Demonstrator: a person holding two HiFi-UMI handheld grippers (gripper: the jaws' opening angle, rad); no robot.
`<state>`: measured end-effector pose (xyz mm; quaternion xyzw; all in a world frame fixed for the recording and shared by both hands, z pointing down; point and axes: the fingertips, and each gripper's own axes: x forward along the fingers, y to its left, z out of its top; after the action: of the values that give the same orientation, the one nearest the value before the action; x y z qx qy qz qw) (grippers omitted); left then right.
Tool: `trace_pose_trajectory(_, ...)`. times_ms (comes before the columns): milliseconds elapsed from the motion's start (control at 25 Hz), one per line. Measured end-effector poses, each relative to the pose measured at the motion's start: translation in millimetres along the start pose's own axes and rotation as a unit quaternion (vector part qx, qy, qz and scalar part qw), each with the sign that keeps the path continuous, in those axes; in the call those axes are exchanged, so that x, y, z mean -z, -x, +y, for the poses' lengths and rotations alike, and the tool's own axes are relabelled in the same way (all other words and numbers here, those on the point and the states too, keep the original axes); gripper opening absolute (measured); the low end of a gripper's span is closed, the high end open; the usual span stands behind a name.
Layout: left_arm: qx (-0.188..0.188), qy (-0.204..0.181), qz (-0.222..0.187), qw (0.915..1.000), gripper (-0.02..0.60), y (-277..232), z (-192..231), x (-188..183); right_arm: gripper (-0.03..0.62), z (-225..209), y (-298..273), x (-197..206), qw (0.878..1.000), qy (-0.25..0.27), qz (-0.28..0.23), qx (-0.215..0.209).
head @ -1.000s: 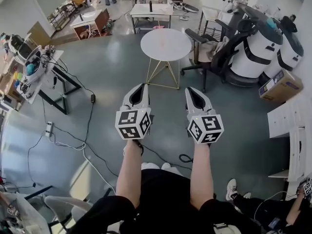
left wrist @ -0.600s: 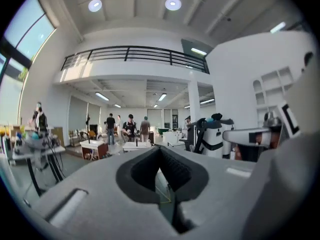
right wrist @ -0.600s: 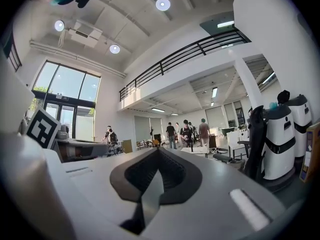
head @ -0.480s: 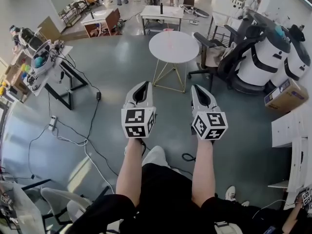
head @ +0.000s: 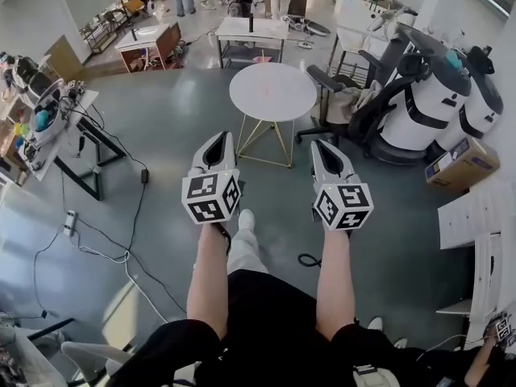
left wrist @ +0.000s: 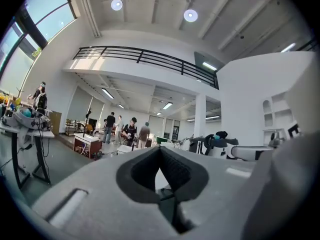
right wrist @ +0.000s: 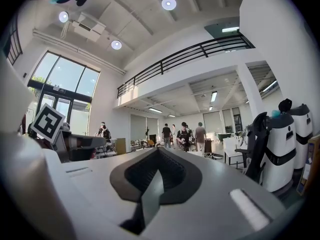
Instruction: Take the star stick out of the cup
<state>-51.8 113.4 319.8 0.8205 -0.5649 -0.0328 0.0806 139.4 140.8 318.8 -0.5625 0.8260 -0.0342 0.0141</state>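
Observation:
No cup or star stick can be made out. A small pink object (head: 262,58) shows at the far edge of the round white table (head: 272,95); it is too small to identify. My left gripper (head: 219,136) and right gripper (head: 320,144) are held side by side in the air over the grey floor, short of the table and pointing towards it. Both have their jaws together with nothing between them. In the left gripper view the left gripper (left wrist: 160,149) points out into the hall, as does the right gripper (right wrist: 159,149) in the right gripper view.
The round table stands on thin gold legs (head: 266,139). An office chair (head: 343,87) and two white-and-black machines (head: 435,95) stand to its right. A desk with cables (head: 56,127) is at the left. Several people stand by far tables (head: 246,31). A cardboard box (head: 459,164) lies at the right.
The person has stepped forward; a foot now shows below the grippers and the round table sits a little nearer. Both grippers stay shut and held out in front.

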Motion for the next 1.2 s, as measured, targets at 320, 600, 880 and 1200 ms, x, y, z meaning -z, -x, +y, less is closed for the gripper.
trace_pose_trajectory(320, 0.025, 0.003, 0.034, 0.9991, 0.003, -133.9, 47.7, 19.2, 0.005, -26.4, -137.5, 25.9, 1.000, -0.024, 0.013, -0.011)
trace_pose_trajectory(600, 0.035, 0.013, 0.068, 0.9970, 0.003, -247.2, 115.4, 19.8, 0.005, -42.9, -273.8, 33.9, 0.999, -0.036, 0.032, -0.015)
trace_pose_trajectory(880, 0.048, 0.033, 0.095, 0.9938, 0.003, -330.1, 149.7, 43.7, 0.005, -57.2, -357.9, 50.4, 0.999, -0.018, 0.048, -0.015)
trace_pose_trajectory(1200, 0.062, 0.049, 0.116, 0.9901, 0.003, -367.1, 162.6, 65.0, 0.006, -68.2, -401.1, 73.4, 0.997, -0.007, 0.081, -0.016)
